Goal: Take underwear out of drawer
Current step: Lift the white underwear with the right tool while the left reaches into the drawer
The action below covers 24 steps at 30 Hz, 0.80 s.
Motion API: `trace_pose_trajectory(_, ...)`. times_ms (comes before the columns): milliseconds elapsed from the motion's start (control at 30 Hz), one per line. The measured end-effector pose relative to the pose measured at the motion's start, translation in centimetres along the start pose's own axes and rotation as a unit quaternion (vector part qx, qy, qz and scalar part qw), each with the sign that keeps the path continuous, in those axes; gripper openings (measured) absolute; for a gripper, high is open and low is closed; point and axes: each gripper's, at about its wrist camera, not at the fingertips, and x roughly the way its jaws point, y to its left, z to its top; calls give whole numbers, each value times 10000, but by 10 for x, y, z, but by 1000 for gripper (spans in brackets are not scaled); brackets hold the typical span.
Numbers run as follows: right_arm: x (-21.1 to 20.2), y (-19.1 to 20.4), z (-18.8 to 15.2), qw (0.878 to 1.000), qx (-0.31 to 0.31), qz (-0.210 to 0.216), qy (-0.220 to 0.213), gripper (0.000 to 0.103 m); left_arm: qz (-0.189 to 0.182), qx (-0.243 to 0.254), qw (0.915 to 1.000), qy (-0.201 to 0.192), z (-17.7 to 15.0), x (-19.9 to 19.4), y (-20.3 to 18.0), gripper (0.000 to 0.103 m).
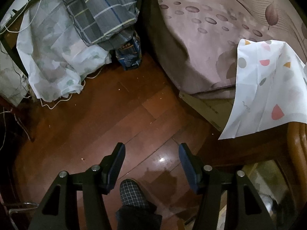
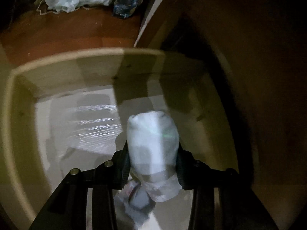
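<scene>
In the right wrist view a rolled white bundle of underwear (image 2: 152,141) sits between the black fingers of my right gripper (image 2: 152,149), which is shut on it. The bundle hangs above the pale lined floor of the open wooden drawer (image 2: 63,67); more whitish fabric (image 2: 142,201) trails below it. The picture is blurred. In the left wrist view my left gripper (image 1: 151,149) stands open over the reddish wooden floor (image 1: 96,126), with nothing between its blue-padded fingers (image 1: 117,164). A corner of the drawer (image 1: 255,170) shows at the lower right of that view.
A bed with a pinkish leaf-print sheet (image 1: 211,38) and a white patterned cloth (image 1: 268,88) lies to the right. Bagged bedding (image 1: 57,53), a checked bundle (image 1: 103,13), a blue packet (image 1: 129,53) and loose cords (image 1: 57,103) crowd the far floor. A person's checked slipper (image 1: 132,193) is below the left gripper.
</scene>
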Motion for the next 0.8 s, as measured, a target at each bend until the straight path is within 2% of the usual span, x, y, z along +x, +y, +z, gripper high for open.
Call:
trace_pose_trajectory(167,-45,-16,-13,9970,751,153,-54,37,-76,225,9997,-73,-4,-4,-12,59)
trace_pose_trajectory(267,-62,-30,-25,9877,1543,252,-26,37,-101,299,9994,-107,-6,-5,-17,59)
trace_pose_trajectory(400,-79,-45,-54,9603,2776,280,22,37,-135,535,9983,-167,-12,-7,-28,59)
trace_pose_trajectory(533,-84,-50,-77,9333,3588,62,74,37,-159,900,9952,-349,-20,-13,-45,59)
trace_pose_trajectory(600,-91,-53,-93,9165,3999,-36,71,37,-305,1084,9927,-423,-26,-17,-55,59)
trace_pose_trajectory(700,-102,-61,-117,8964,4430,-133,19,37,-597,1486,9860,-465,-38,-23,-75,59)
trace_pose_trajectory(800,-111,-67,-132,8789,4764,-233,-48,37,-864,2100,9724,-542,-54,-31,-99,59)
